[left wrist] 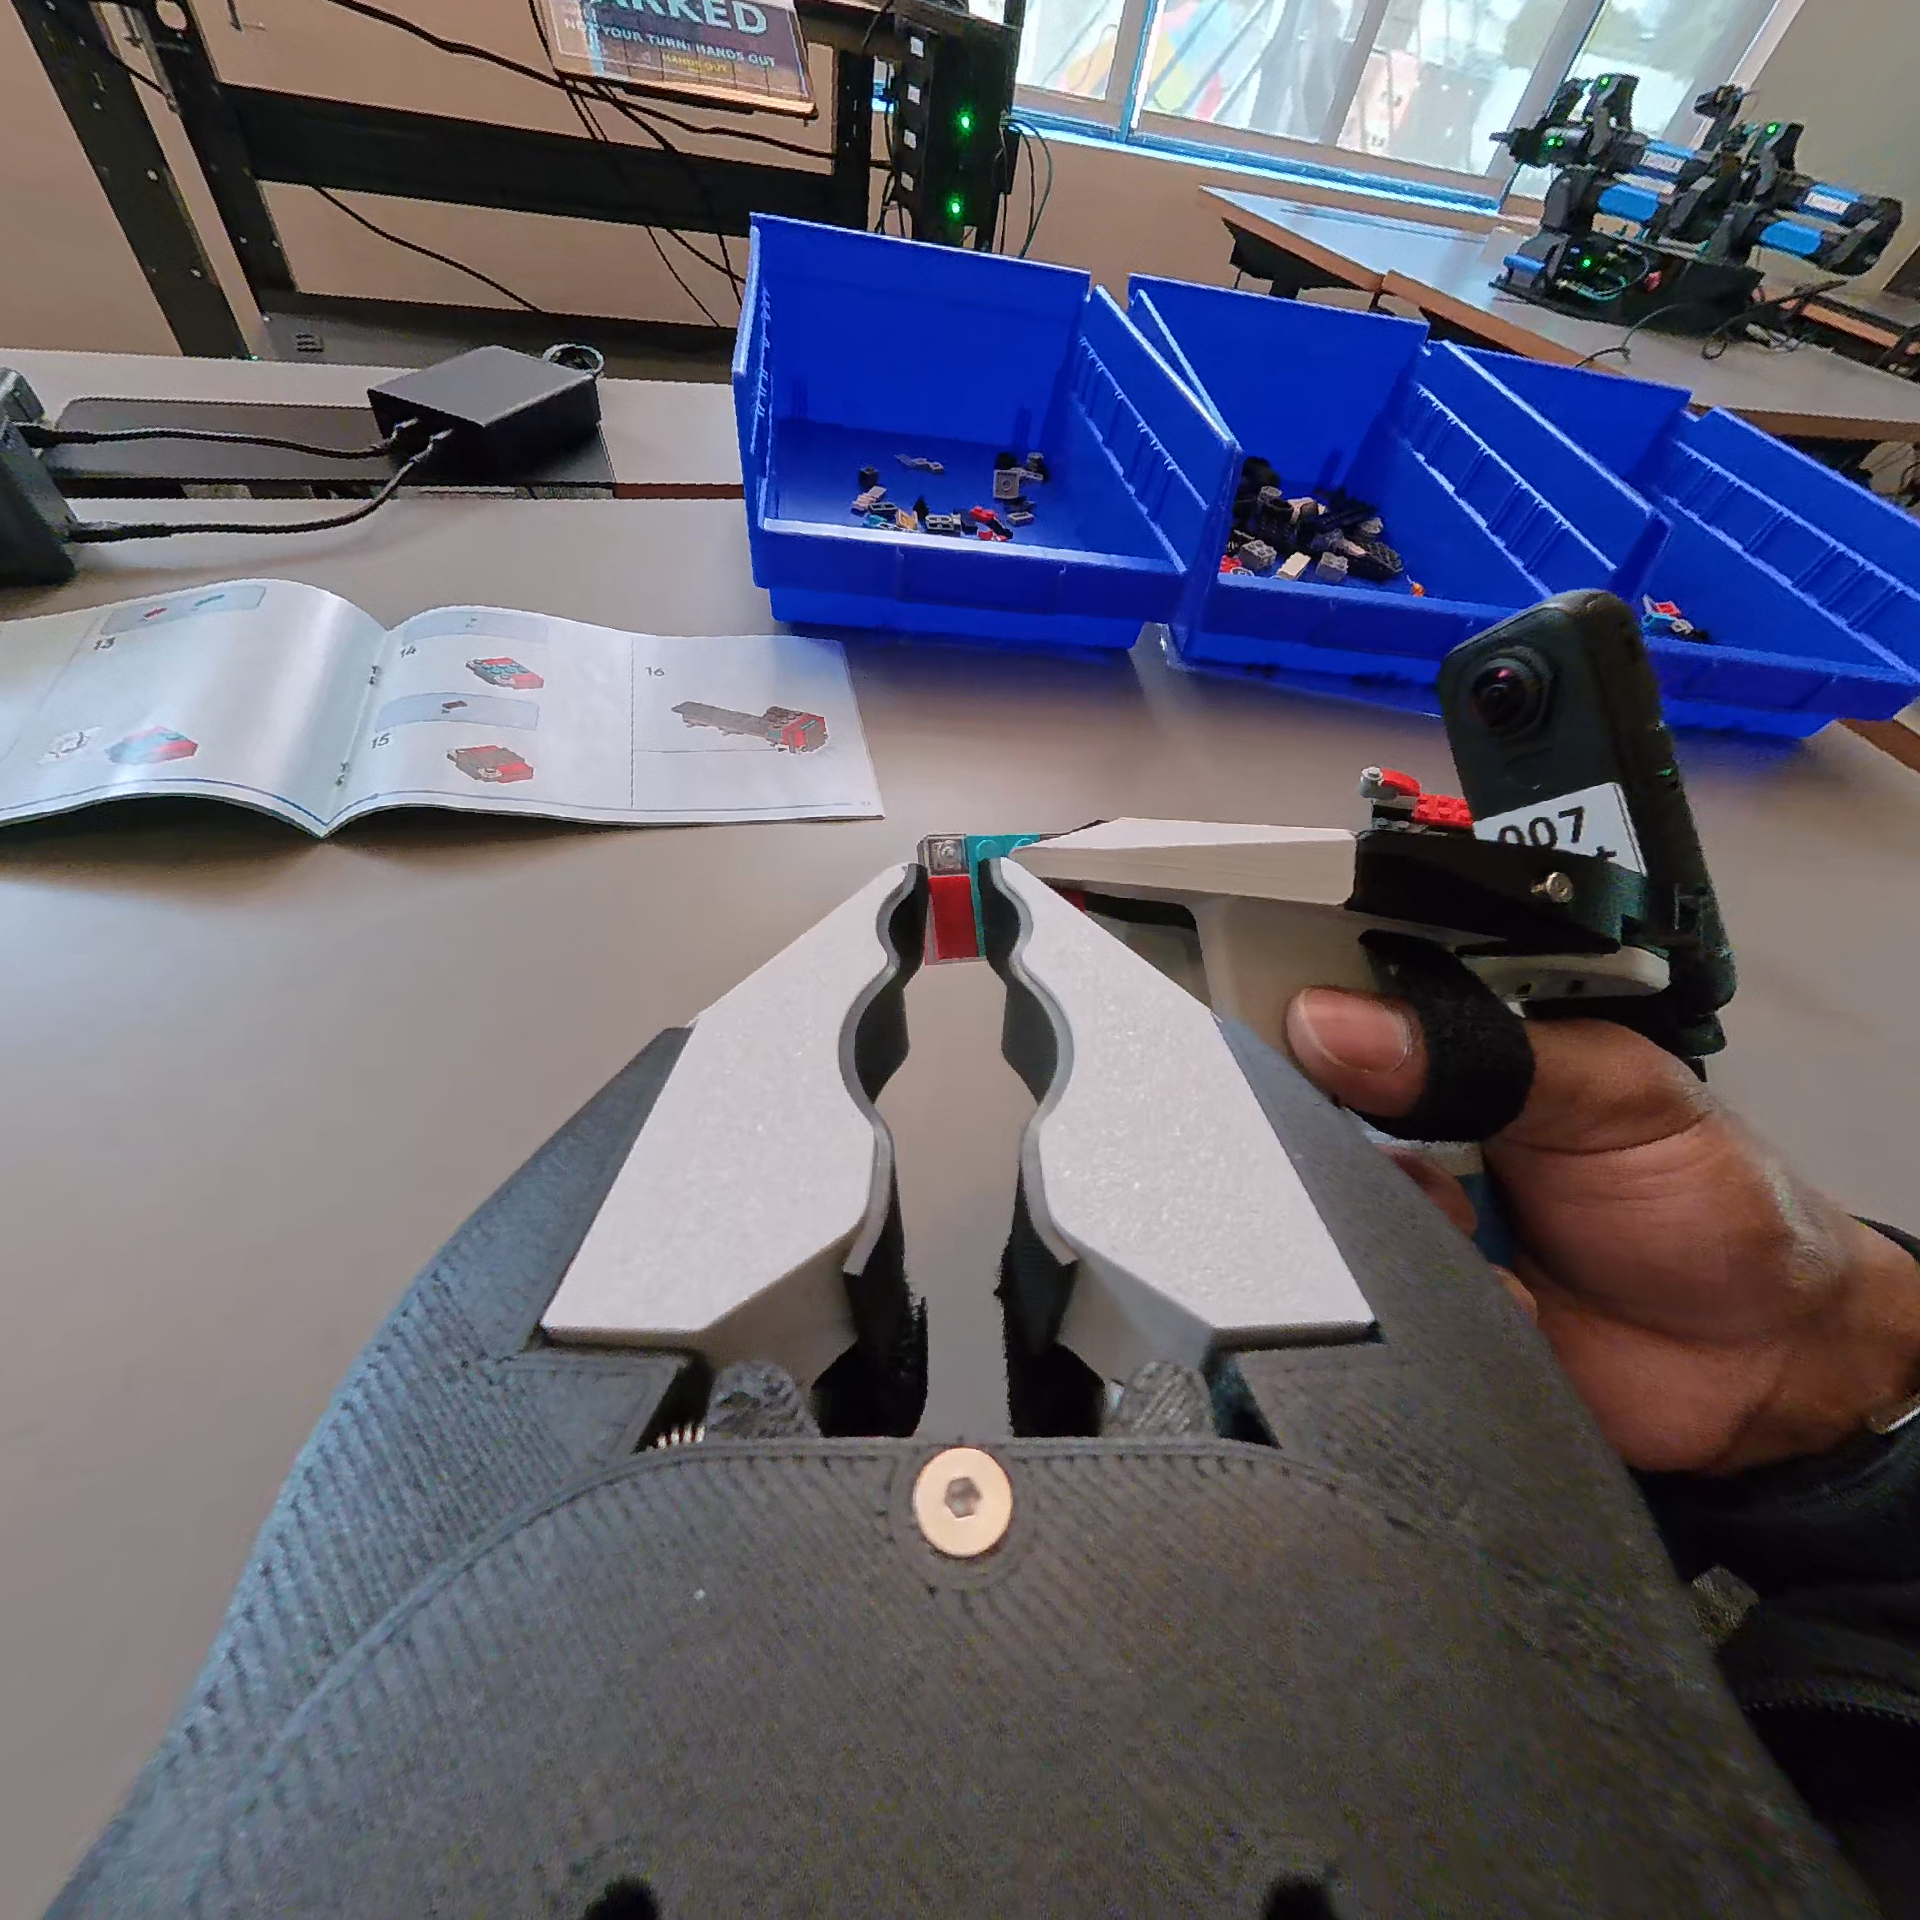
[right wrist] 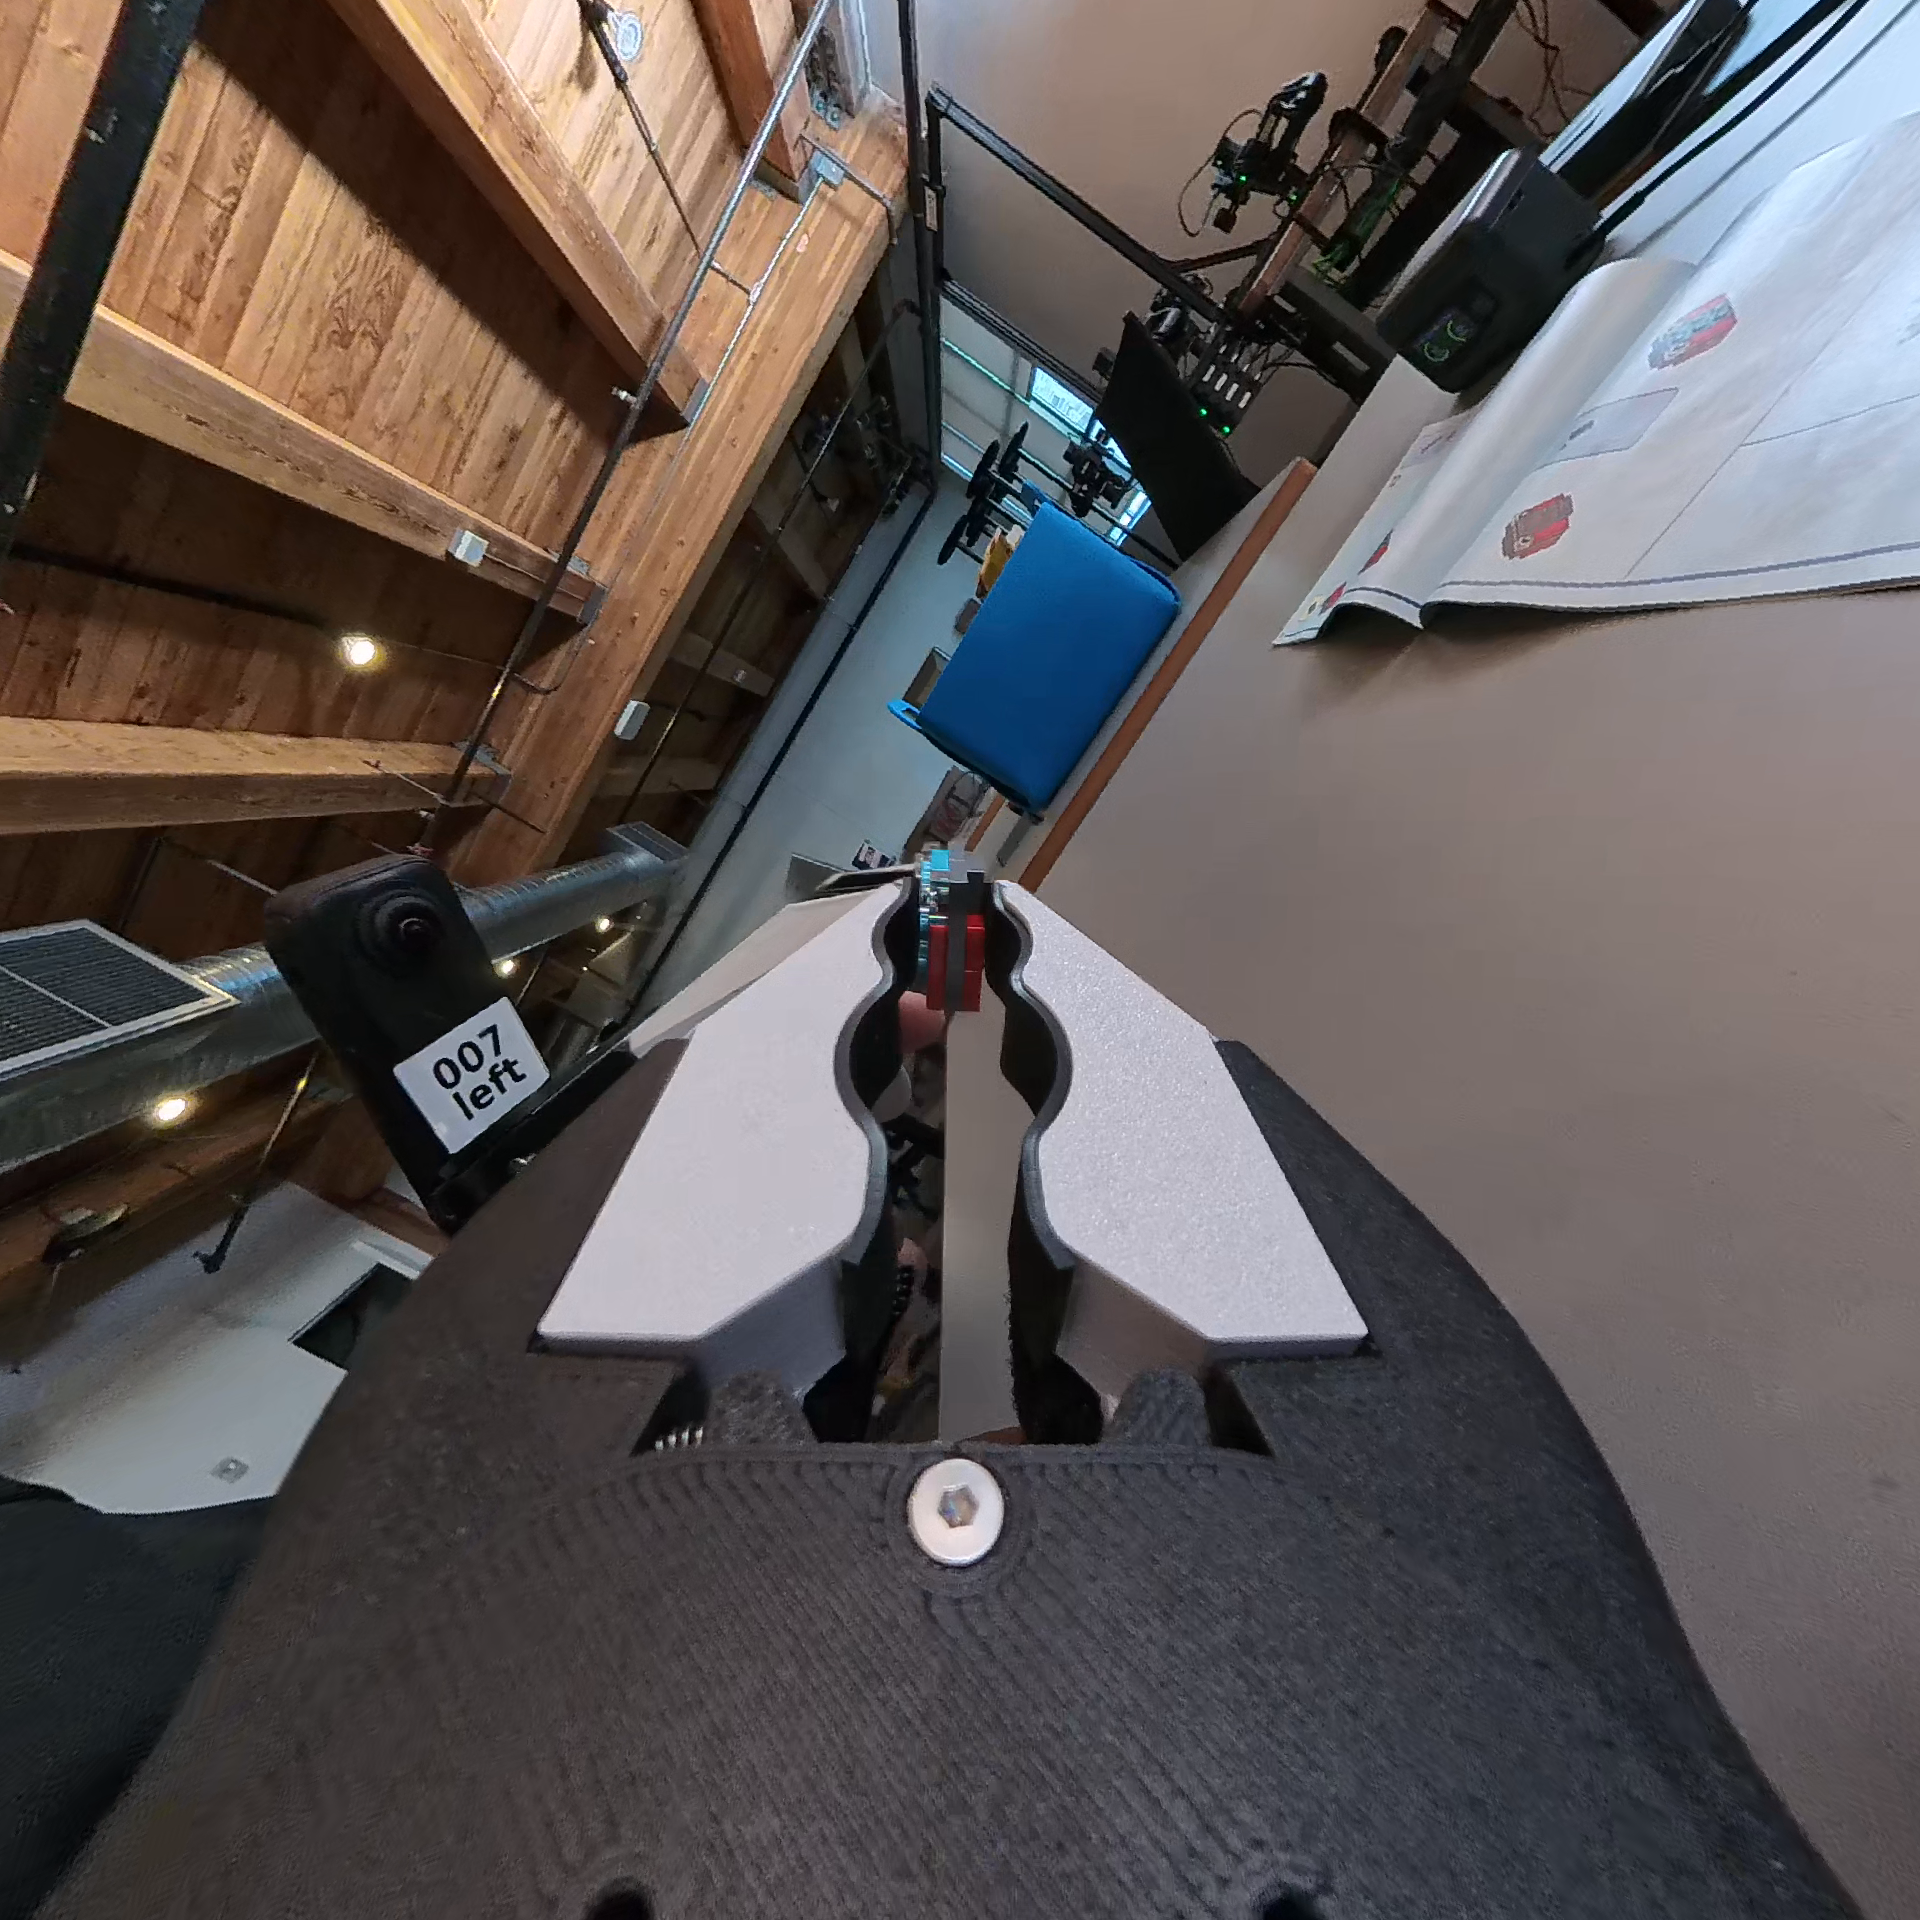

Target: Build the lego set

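Both claws pinch one small red-and-teal lego block (left wrist: 953,912) above the counter (left wrist: 416,1039): the left claw (left wrist: 954,914) level, the right claw (right wrist: 956,940) rolled sideways, entering from 3 o'clock. Bins (left wrist: 935,436) sit at 1 o'clock, the booklet (left wrist: 436,717) at 10.

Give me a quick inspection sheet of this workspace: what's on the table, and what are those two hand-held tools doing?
Surface: grey-brown table, bare near the tools.
Job's things: small red and teal lego block; open instruction booklet; blue bins holding loose pieces.
Clutter: black box on a dark pad.
Grippers: left tool shut on the lego block; right tool shut on the same block, coming in from the side.
Cables: black leads run from the box.
Surroundings: robot arms on another table, windows, wooden ceiling.
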A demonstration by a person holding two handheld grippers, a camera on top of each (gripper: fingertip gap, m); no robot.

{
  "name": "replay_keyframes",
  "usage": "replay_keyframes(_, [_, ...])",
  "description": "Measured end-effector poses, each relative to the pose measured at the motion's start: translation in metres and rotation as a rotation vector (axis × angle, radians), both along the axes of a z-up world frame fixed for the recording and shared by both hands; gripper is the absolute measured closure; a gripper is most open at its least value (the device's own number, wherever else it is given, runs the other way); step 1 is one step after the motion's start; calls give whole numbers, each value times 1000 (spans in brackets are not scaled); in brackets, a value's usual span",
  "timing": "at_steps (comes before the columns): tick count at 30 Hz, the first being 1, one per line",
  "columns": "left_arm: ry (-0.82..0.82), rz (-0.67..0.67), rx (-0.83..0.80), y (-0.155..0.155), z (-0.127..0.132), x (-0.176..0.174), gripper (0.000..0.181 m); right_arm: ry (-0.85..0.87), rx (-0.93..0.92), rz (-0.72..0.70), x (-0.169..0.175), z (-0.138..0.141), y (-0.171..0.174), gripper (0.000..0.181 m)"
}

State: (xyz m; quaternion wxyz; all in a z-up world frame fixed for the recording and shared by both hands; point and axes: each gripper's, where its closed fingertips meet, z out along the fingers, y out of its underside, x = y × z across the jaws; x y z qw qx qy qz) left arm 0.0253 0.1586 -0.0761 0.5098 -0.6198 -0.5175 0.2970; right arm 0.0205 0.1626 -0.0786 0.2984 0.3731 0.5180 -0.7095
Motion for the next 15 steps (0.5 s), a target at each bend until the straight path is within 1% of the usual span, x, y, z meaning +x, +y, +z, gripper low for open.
replay_keyframes(3, [4, -6, 36, -1, 3, 0, 167, -5, -7, 1, 0, 0, 1, 171])
replay_keyframes(5, [17, -18, 87, -5, 9, 0, 163, -6, -10, 3, 0, 1, 1, 170])
replay_keyframes(8, [-22, -77, 283, -15, 19, -3, 157, -1, -22, 7, 0, 3, 1, 171])
replay_keyframes(10, [-106, -177, 467, -17, 20, -4, 153, 8, -44, 15, 2, 6, 2, 170])
replay_keyframes(12, [-200, -368, 685, -6, 29, 4, 154, 34, -79, 35, 6, 14, 2, 171])
replay_keyframes(13, [-235, -444, 764, -3, 33, 9, 154, 50, -98, 43, 8, 19, 2, 171])
replay_keyframes(14, [-246, -481, 801, -3, 36, 10, 154, 69, -114, 51, 10, 23, 3, 171])
replay_keyframes(15, [-242, -491, 796, -6, 37, 9, 154, 93, -123, 60, 13, 27, 4, 171])
